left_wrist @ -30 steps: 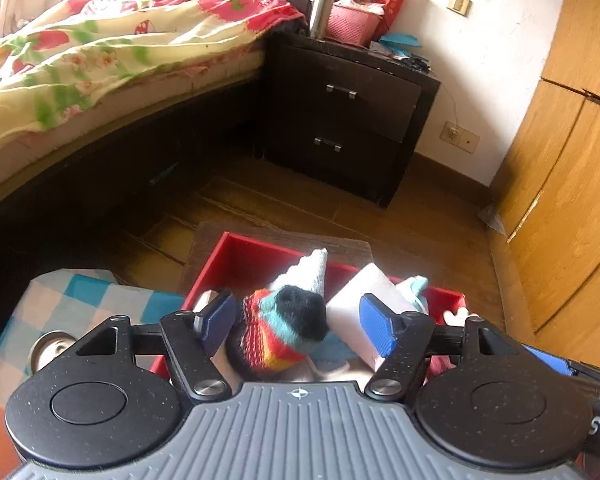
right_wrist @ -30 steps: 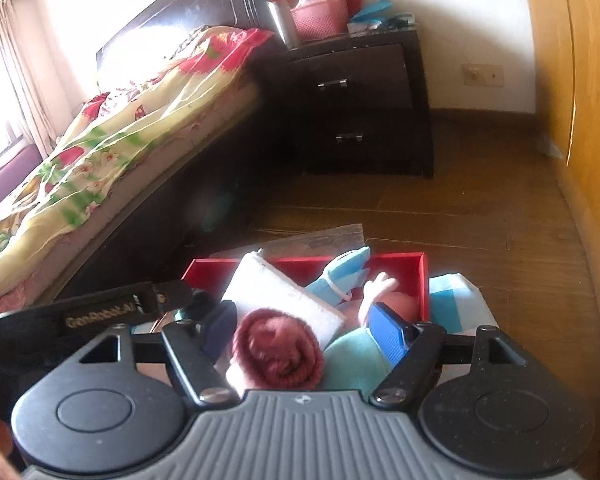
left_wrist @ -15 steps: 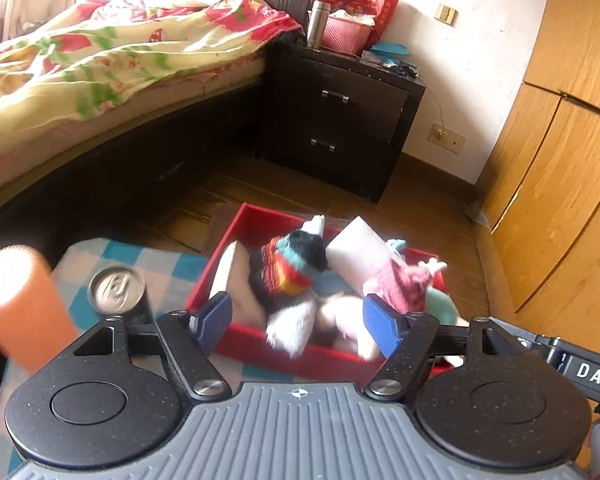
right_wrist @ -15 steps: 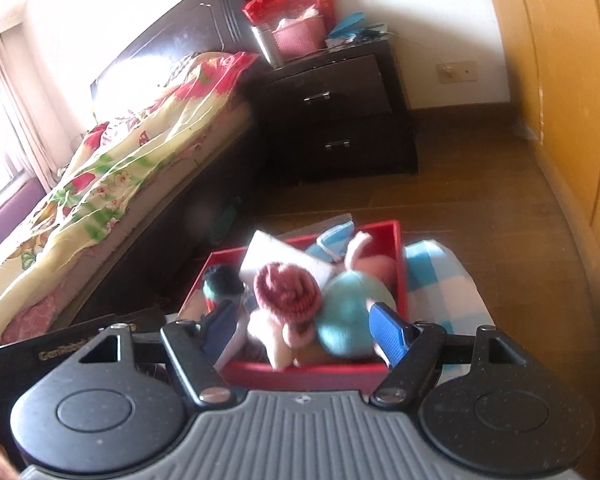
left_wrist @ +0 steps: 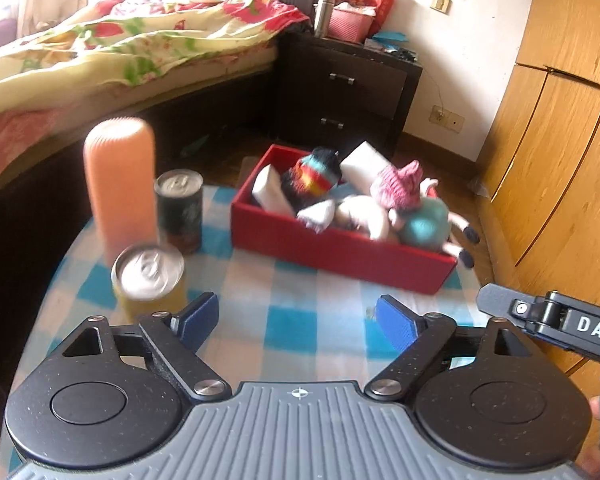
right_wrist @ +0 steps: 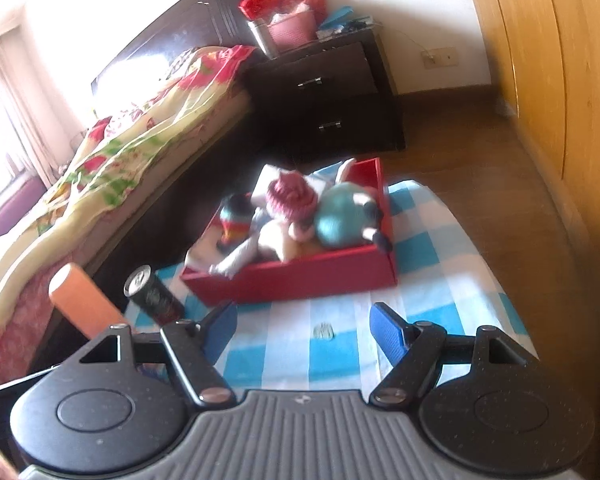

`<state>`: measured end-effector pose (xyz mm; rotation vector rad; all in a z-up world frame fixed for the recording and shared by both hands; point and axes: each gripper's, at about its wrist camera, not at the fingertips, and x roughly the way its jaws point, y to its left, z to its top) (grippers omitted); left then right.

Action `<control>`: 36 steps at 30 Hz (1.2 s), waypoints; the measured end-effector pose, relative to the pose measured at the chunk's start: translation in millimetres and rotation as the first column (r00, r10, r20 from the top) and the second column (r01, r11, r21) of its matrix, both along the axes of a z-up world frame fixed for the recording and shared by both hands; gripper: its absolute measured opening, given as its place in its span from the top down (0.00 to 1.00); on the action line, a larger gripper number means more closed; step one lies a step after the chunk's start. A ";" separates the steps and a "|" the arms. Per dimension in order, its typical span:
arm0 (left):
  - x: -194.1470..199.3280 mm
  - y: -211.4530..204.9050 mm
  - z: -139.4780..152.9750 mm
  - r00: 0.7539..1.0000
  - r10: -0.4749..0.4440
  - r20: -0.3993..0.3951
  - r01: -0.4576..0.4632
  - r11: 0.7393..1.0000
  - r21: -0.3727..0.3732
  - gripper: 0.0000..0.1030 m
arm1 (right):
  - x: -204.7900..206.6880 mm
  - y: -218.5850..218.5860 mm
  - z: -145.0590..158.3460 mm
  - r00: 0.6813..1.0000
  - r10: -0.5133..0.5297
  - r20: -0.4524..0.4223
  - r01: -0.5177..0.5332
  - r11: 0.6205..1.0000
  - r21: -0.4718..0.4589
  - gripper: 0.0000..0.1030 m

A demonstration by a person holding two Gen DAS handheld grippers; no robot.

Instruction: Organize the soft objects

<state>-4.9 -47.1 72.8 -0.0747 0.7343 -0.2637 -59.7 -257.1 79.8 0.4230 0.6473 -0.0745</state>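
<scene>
A red box [left_wrist: 340, 246] [right_wrist: 300, 278] stands at the far side of a blue-and-white checked tablecloth [left_wrist: 292, 320] [right_wrist: 340, 344]. Soft things fill it: a rainbow-striped knit toy [left_wrist: 314, 178] [right_wrist: 234, 220], a pink knit hat [left_wrist: 398, 190] [right_wrist: 292, 196], a teal plush [left_wrist: 426, 224] [right_wrist: 340, 216] and white foam blocks [left_wrist: 268, 192]. My left gripper [left_wrist: 298, 322] hovers well back from the box, its jaws opening with nothing between them. My right gripper [right_wrist: 304, 326] is open and holds nothing, also short of the box.
An orange ribbed cylinder [left_wrist: 120, 184] [right_wrist: 84, 304], a dark can [left_wrist: 180, 208] [right_wrist: 152, 294] and a yellow can [left_wrist: 148, 280] stand at the cloth's left. A bed [left_wrist: 100, 48] and dark nightstand [left_wrist: 348, 96] lie beyond; wooden wardrobe doors [left_wrist: 560, 140] run along the right.
Both grippers have pulled back from the box, leaving the striped toy and pink hat inside it. The left jaws have spread wider. The cans and the orange cylinder came into view.
</scene>
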 end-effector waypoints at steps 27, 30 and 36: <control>-2.5 2.6 -22.9 0.999 0.017 -0.040 -0.016 1.000 0.018 0.18 | -1.9 34.8 -6.2 0.998 0.042 0.039 -0.036 0.986 -0.163 0.50; -2.8 1.8 -23.0 0.999 0.017 -0.040 -0.017 1.000 0.021 0.18 | -1.9 36.1 -6.3 0.998 0.043 0.040 -0.036 0.985 -0.172 0.50; -1.2 1.8 -24.2 0.999 0.024 -0.041 -0.023 1.000 0.022 0.18 | 0.4 37.0 -8.8 0.999 0.043 0.030 -0.038 0.985 -0.170 0.49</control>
